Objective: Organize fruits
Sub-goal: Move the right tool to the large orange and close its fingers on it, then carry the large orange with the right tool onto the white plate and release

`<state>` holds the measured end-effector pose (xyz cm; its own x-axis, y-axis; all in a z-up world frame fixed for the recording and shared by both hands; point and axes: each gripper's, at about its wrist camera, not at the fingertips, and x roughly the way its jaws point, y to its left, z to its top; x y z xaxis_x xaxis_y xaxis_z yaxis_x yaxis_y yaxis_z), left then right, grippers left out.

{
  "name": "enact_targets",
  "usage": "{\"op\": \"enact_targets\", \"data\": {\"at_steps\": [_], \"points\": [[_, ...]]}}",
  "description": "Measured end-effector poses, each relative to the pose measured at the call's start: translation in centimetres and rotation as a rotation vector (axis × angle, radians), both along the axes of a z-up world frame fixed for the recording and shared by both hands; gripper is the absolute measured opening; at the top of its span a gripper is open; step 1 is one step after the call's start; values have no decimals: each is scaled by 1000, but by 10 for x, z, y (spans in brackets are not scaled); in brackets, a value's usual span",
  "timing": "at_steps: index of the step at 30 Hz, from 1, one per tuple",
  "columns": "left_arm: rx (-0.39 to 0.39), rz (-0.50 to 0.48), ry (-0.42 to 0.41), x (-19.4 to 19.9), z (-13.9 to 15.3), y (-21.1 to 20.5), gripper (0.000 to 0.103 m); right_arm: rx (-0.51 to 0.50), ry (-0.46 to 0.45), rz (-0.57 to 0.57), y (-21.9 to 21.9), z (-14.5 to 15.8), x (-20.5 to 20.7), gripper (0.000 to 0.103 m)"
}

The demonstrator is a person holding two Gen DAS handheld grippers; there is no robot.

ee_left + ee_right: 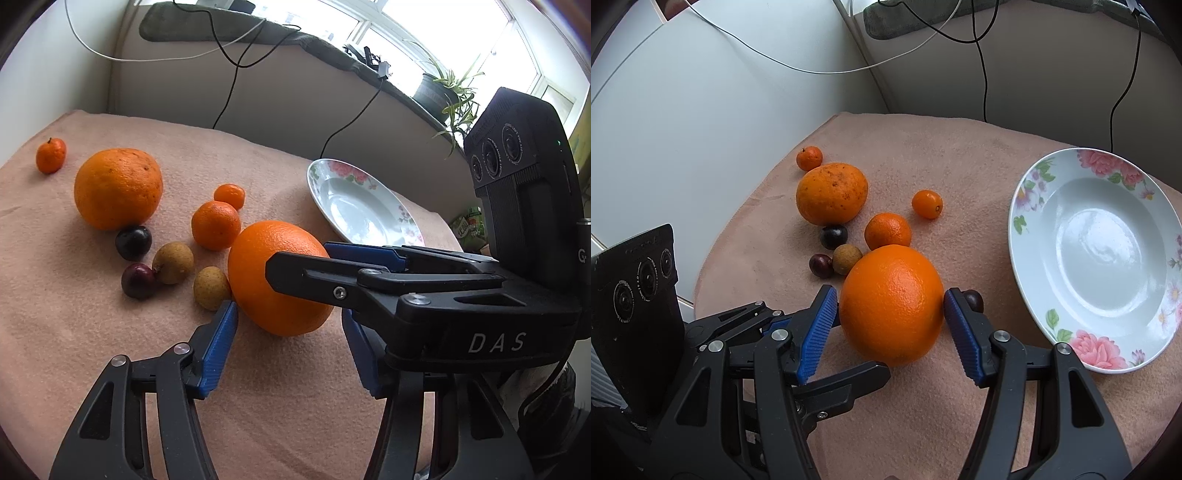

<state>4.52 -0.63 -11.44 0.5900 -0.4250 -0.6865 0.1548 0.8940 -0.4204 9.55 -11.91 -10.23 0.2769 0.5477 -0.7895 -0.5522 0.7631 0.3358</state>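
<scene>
A large orange (892, 304) (279, 277) lies on the pink cloth. My right gripper (889, 301) is open with its blue pads on either side of it, close but not clearly pressing. My left gripper (288, 317) is open too, straddling the same orange from the near side; the right gripper crosses over its right finger. A flowered white plate (1052, 192) (321, 170) lies empty to the right. A second, speckled orange (832, 194) (118, 188), small mandarins (887, 230) (215, 225), brown longans (847, 259) (173, 263) and dark plums (833, 236) (133, 242) lie behind.
One dark plum (973, 300) sits just behind my right gripper's right finger. A tiny mandarin (809, 158) lies at the cloth's far left corner. Cables (982, 55) hang down the wall behind. A potted plant (443, 92) stands on the window sill.
</scene>
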Motion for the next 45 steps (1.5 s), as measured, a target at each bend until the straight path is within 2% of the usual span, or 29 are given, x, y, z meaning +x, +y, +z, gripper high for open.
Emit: {"op": "enact_targets", "data": {"at_steps": [14, 20, 25, 31, 45], "points": [[-4, 3, 23, 6, -8, -3, 55, -30, -17, 27, 7, -2, 0, 64], [-9, 3, 23, 6, -9, -4, 55, -24, 14, 29, 6, -6, 4, 66], [-4, 2, 21, 8, -8, -6, 55, -43, 0, 35, 10, -8, 2, 69], [16, 2, 15, 8, -6, -10, 55, -34, -3, 22, 9, -7, 1, 67], [27, -25, -44, 6, 18, -20, 55, 6, -69, -22, -13, 20, -6, 66]]}}
